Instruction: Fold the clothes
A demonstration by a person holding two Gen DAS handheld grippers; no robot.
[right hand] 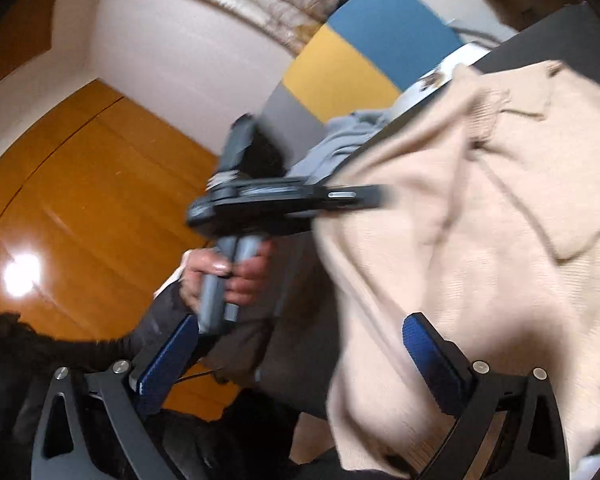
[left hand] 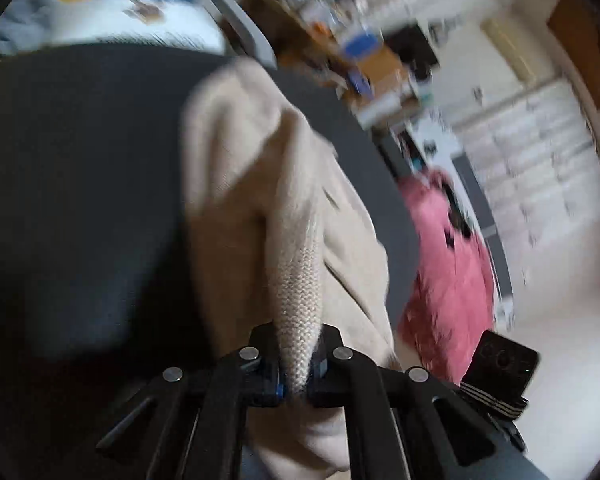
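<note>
A beige knit sweater (left hand: pixel 252 168) lies rumpled on a dark grey table (left hand: pixel 80 160). My left gripper (left hand: pixel 298 340) is shut on a ribbed fold of it, and the cloth bunches up between the fingers. In the right wrist view the same sweater (right hand: pixel 500 220) fills the right side, collar towards the far edge. There the left gripper (right hand: pixel 364 194) shows side-on, held by a hand (right hand: pixel 220 276), its tip buried in the sweater's edge. My right gripper (right hand: pixel 300 324) is open wide. Its blue pads (right hand: pixel 432 356) stand far apart, and the sweater's near edge hangs just in front of the right-hand one.
A pink fluffy garment (left hand: pixel 448 272) hangs off the table's right side. A grey garment (right hand: pixel 340 140) lies past the table's far edge, by a blue and yellow panel (right hand: pixel 360 48). Cluttered shelves (left hand: pixel 372 60) stand behind. A black camera-like box (left hand: pixel 500 364) sits low right. Orange wooden panels (right hand: pixel 80 200) on the left.
</note>
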